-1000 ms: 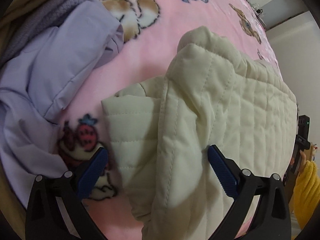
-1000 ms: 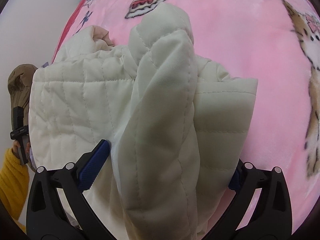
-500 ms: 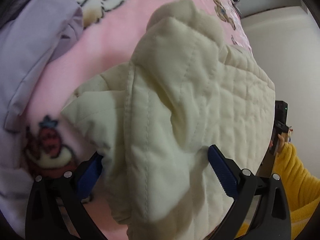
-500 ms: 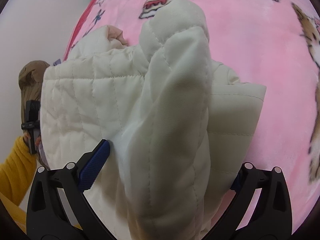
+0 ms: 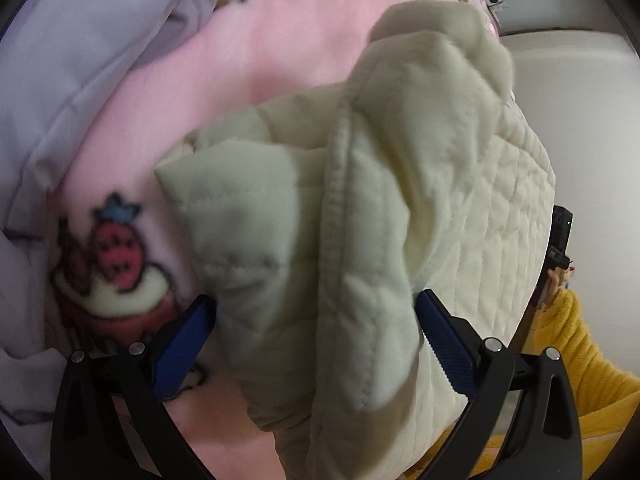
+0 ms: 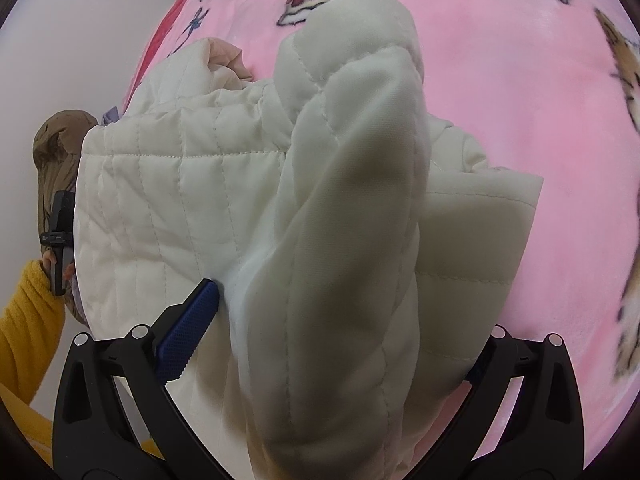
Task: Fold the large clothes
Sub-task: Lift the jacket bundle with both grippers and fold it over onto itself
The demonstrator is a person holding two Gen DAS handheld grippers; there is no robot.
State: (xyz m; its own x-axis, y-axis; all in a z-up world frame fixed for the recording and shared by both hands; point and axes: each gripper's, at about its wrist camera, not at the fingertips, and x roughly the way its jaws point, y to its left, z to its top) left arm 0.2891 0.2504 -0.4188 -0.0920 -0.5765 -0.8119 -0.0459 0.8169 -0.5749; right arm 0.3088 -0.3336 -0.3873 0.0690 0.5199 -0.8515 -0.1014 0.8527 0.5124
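Note:
A cream quilted jacket (image 5: 440, 208) lies bunched on a pink printed blanket (image 5: 264, 52). In the left wrist view a thick fold of it fills the space between the blue pads of my left gripper (image 5: 316, 320), whose jaws stand wide apart. In the right wrist view the jacket (image 6: 168, 200) drapes the same way between the jaws of my right gripper (image 6: 340, 320); the left pad (image 6: 188, 332) shows, the right pad is mostly hidden by fabric. The jacket's near edge hangs lifted off the blanket in both views.
A lavender garment (image 5: 80, 72) lies at the left of the blanket. A brown garment (image 6: 56, 152) sits at the bed's edge by a white wall (image 6: 80, 40). My yellow sleeve (image 5: 576, 344) and the other gripper's handle (image 6: 60, 240) show beside the jacket.
Both grippers have lifted and moved in with the jacket; the fold now fills more of each view. The left view has swung right, so the lavender garment slid left.

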